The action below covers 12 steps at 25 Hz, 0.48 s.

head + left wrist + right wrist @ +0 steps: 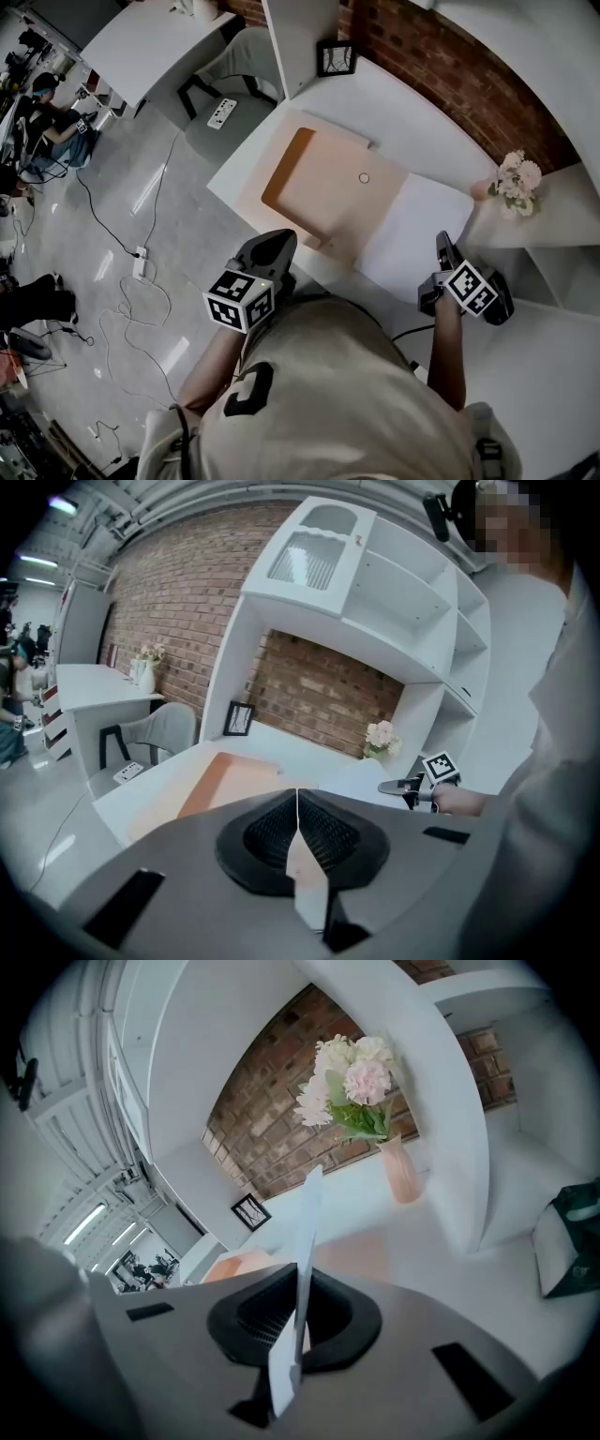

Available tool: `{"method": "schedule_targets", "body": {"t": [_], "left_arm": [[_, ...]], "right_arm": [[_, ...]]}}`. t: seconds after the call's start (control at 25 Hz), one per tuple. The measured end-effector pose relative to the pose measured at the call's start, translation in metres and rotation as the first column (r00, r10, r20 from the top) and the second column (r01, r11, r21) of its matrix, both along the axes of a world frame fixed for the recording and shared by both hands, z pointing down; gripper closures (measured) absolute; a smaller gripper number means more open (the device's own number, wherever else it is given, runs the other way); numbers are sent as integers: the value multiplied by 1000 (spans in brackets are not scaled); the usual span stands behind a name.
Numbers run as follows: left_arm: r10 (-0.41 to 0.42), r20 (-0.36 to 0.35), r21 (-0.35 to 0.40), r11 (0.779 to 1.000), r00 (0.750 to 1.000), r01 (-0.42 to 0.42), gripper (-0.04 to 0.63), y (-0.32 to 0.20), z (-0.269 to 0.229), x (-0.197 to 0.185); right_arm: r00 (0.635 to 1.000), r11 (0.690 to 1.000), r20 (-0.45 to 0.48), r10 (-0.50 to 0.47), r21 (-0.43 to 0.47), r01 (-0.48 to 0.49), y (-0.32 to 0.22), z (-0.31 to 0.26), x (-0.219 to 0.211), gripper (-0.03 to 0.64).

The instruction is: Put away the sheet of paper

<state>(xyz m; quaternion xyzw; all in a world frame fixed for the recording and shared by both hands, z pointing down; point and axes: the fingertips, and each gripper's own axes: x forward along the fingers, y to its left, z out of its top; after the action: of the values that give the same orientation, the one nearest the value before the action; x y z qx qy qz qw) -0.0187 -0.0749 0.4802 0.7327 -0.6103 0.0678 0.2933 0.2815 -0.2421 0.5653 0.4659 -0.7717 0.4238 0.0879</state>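
White sheet of paper spread flat on the desk, just right of an open peach folder and touching its right side; pinched at the near edge by the right tongs, closed tight on it; edge-on and upright between those jaws in the right gripper view. Left tongs at the folder's near edge, jaws pressed together on a thin pale strip, apparently the folder's own border. Pink and white flowers in a vase at the desk's far right; black picture frame upright at the back, near the brick wall.
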Motion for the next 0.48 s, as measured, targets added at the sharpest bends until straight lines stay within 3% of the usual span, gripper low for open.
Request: {"method": "schedule_targets", "body": {"t": [0.24,0.48], "left_arm": [[-59,2,0,998,998,59,575,6,0,-22],[-46,-19,-13,999,999,46,575,16,6,-16]], "right_arm": [[1000,1000,7,9,-8,-9,-6,1,-2,589],[1000,1000,15,4,-19,-4,-3,2,-10,589]]}}
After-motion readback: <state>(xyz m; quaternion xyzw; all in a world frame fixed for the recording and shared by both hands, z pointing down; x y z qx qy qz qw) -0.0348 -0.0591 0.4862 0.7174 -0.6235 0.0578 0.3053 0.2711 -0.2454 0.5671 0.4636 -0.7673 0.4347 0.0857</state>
